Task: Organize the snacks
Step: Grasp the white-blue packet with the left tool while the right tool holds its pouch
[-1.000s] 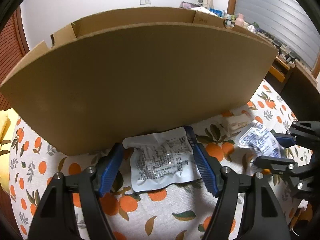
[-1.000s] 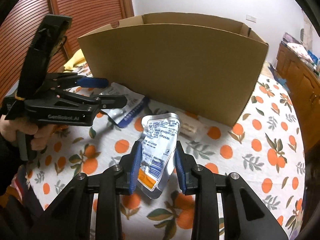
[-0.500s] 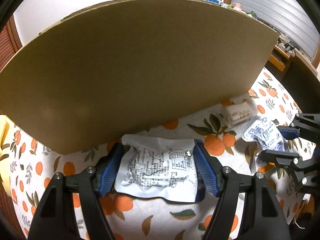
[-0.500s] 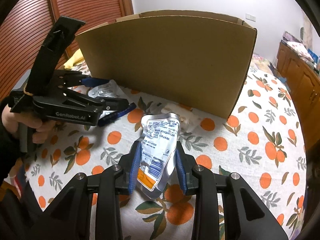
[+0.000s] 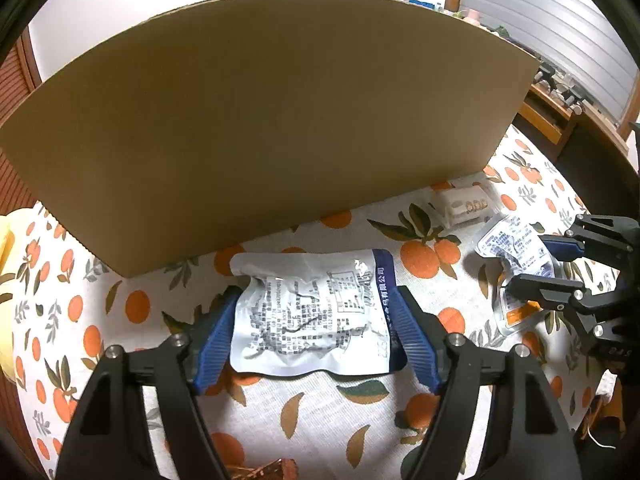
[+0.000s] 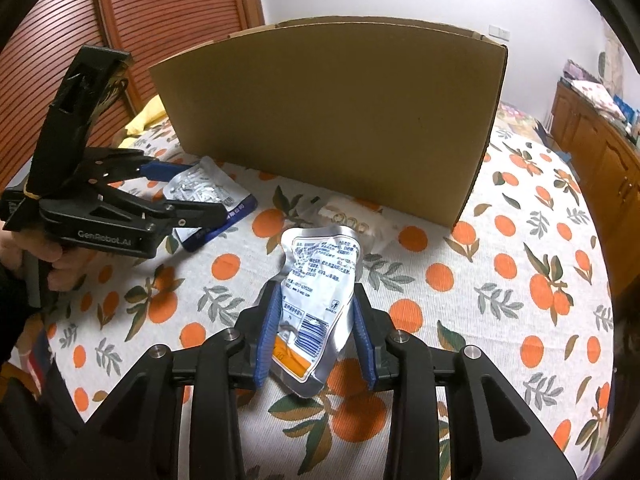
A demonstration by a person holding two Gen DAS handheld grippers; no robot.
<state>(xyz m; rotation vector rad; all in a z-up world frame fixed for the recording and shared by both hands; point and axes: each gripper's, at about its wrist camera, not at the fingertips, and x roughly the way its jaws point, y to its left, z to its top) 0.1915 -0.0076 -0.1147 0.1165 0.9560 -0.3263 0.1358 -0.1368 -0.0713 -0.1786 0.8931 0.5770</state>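
Observation:
My left gripper (image 5: 316, 334) is shut on a white snack packet with a dark blue edge (image 5: 312, 312), held just above the tablecloth in front of the cardboard box (image 5: 260, 120). It also shows in the right wrist view (image 6: 192, 196). My right gripper (image 6: 316, 332) is shut on a silver snack pouch with an orange end (image 6: 320, 280), which also shows in the left wrist view (image 5: 516, 264). A small white wrapped snack (image 5: 466, 206) lies on the table by the box's near wall, also in the right wrist view (image 6: 352, 220).
The tall open-topped box (image 6: 340, 120) stands on a round table with an orange-print cloth (image 6: 500, 280). Wooden cabinets (image 6: 600, 152) stand at the right. A yellow cloth (image 6: 148, 116) lies by the box's left end.
My left gripper has dropped low and closed in on the white packet, which now sits between its pads. My right gripper has moved lower with the silver pouch still in it.

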